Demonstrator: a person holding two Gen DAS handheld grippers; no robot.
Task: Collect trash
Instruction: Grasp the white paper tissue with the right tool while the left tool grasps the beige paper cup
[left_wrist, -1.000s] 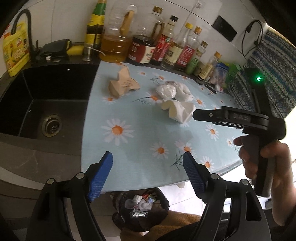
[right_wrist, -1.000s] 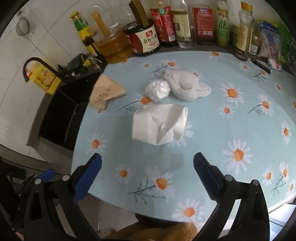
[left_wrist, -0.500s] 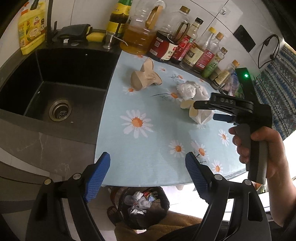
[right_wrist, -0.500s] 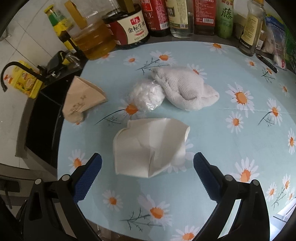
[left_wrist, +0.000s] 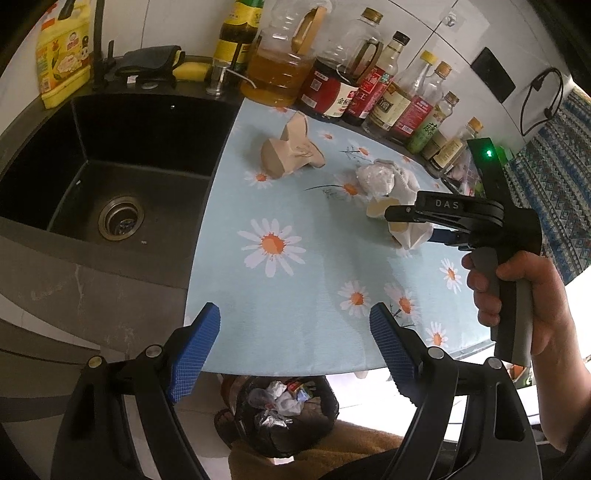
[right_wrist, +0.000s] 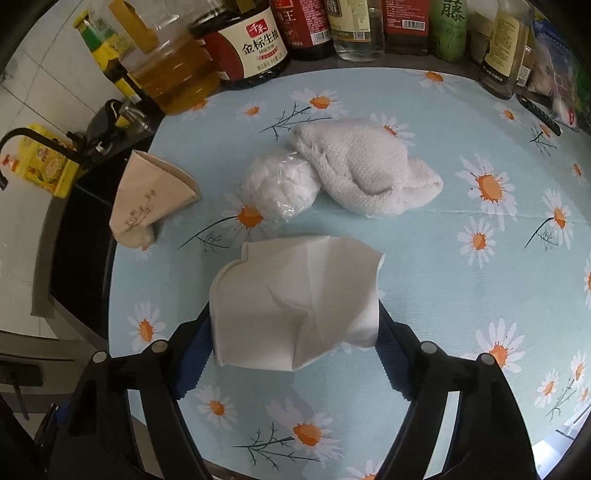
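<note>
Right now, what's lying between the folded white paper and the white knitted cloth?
In the right wrist view, a clear bag of white wadding sits between the folded white paper and the knitted cloth, touching the cloth.

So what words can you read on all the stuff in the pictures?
"DAS": on the right gripper.
"金标生抽": on the dark soy sauce jug.
"藤": on the green bottle.
"王": on the red-labelled bottle.
Yellow bottle, beige paper bag, other labels: too blurred to read.
</note>
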